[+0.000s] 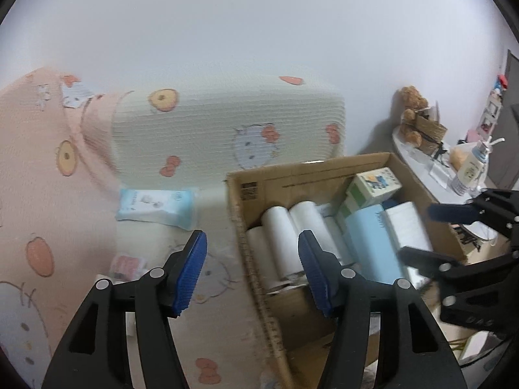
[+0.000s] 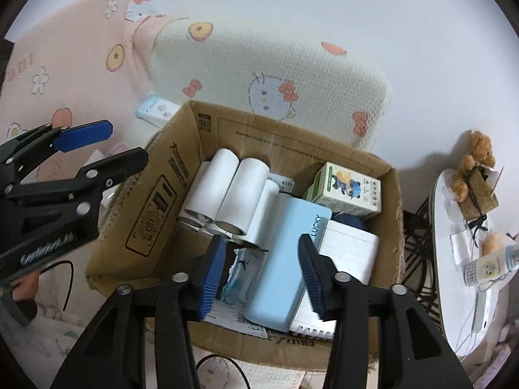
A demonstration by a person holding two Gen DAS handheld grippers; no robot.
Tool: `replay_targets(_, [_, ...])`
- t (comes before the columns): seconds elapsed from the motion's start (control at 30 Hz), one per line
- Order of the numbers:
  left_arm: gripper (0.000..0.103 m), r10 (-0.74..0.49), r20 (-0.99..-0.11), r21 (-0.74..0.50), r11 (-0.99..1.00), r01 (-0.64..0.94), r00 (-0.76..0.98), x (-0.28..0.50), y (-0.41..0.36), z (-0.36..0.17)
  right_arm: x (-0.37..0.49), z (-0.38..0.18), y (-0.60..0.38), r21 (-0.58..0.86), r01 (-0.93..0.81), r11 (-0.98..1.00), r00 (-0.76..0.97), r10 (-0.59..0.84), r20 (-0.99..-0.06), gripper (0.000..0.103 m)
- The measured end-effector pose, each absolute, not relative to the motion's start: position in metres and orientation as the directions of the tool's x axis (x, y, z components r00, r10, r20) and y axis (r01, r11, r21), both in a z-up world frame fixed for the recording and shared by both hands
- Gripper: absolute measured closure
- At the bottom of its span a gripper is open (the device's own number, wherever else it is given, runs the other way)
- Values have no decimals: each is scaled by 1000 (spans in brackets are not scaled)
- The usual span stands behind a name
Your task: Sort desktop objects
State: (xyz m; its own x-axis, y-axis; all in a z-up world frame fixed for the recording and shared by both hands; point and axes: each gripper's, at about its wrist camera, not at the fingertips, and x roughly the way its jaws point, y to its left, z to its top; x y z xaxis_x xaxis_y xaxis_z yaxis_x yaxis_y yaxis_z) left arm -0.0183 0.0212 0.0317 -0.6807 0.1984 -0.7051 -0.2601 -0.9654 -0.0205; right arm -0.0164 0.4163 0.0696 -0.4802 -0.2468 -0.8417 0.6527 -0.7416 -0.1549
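Note:
An open cardboard box stands on the bed. It holds white rolls, a light blue case marked LUCKY, a white spiral notebook and a small green and white carton. My right gripper hangs open above the blue case, and its pads do not touch it. My left gripper is open and empty over the box's left wall. A pale blue wipes pack and a small pink packet lie on the bed left of the box.
A cartoon-print pillow leans behind the box, beside a pink blanket. Right of the box stands a white side table with a teddy bear and a pump bottle. A black cable lies at lower left.

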Motion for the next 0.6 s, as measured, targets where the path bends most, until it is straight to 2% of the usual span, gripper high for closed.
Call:
replay_targets(0.03, [40,179,-704,-5,-969,-247,-687,-19,18,33,-14,74,418,-162,650,-742,-494,-250,-833,48])
replay_targets(0.17, [40,116,-711,45,-977,-210,-694,-17,4,39,-17,73,418,-166,646,-745,-498,-247,-832,47])
replay_targets(0.3, [40,130,-721,-1,-982,-186,-681,-12,-9,45,-17,73,416,-152,662,-734,-488,-268,-831,47])
replay_targets(0.43, [40,188,-725,-39,-972,-233,-663,-5,-4,52,-18,73,414,-150,663,-734,-493,-276,-825,46])
replay_targets(0.6, [40,146,-719,32,-969,-243,-679,4,10,57,-15,78,414,-156,666,-730,-500,-282,-819,46])
